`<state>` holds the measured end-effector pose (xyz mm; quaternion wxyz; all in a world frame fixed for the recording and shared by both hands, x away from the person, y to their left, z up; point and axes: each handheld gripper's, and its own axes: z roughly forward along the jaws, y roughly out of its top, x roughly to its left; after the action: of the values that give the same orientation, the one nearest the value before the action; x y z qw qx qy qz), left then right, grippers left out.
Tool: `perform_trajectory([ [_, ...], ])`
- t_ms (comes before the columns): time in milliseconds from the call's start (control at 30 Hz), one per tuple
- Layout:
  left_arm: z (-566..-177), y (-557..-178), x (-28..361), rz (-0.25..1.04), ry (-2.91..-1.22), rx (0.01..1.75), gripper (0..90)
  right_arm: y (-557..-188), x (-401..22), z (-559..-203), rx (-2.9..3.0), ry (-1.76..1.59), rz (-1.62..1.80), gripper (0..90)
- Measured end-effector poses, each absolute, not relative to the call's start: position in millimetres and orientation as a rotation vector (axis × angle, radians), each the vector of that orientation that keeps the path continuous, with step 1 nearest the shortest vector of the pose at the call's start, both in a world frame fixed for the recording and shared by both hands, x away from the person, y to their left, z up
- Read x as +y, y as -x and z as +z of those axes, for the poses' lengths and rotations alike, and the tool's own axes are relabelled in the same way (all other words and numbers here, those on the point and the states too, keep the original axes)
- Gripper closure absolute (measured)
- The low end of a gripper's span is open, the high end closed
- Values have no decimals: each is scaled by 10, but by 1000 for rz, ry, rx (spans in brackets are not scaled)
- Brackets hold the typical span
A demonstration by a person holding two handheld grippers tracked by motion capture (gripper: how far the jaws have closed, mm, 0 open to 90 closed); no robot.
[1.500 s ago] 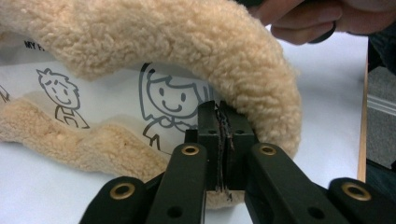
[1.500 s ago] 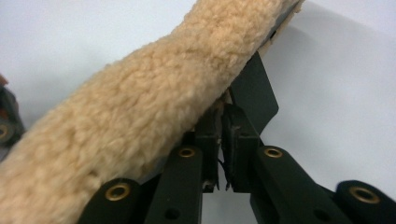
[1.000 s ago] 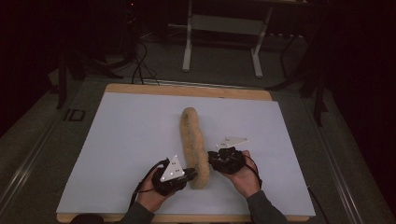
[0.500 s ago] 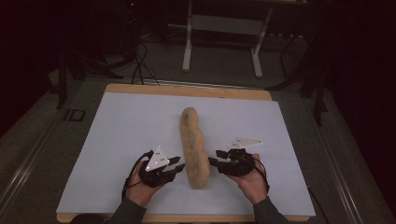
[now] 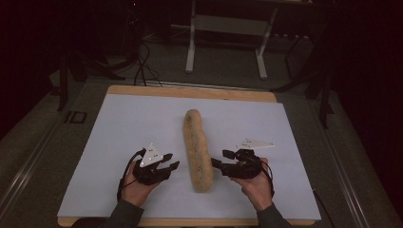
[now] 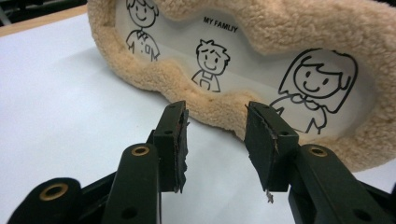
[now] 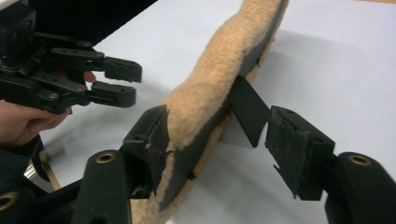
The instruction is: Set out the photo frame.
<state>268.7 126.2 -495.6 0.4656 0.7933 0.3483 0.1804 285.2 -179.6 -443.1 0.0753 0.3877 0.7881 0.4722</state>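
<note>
ok, plush photo frame (image 5: 197, 149) stands on edge at centre of the high view, running from mid-frame down toward the lower middle, on the white mat (image 5: 119, 128) covering the table (image 5: 190, 92).

left gripper (image 5: 167, 167) sits lower left of the frame's near end, apart from it. its jaws have just been opening; nothing between them. in the left gripper view the gripper (image 6: 217, 140) has both pads spread with bare mat in the gap, and the photo frame (image 6: 261, 32) fills the upper half just beyond the tips: tan fleece border, white insert with cartoon figures and "my family" text.

right gripper (image 5: 219, 159) is lower right of the frame's near end, tips close to it. jaws have also just been opening. in the right gripper view the gripper (image 7: 219, 144) straddles the photo frame's (image 7: 205, 88) near end: left pad at or against the fleece edge, can't tell if touching, right pad clear of it. black easel stand (image 7: 247, 109) sticks out from the dark backing, centre of that view. left gripper (image 7: 123, 84) shows upper left there, jaws apart.
</note>
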Motion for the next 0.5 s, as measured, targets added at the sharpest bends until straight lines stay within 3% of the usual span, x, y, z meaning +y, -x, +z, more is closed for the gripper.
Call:
perform_trajectory([
  [267,-4967,-2695,1262,449,-1958,861,577,-2776,-1619,-4408,2386,-1129,1412,269],
  [500,-4964,-2700,1290,452,-1952,869,577,-2731,-1439,-4546,2449,-1104,1333,242],
])
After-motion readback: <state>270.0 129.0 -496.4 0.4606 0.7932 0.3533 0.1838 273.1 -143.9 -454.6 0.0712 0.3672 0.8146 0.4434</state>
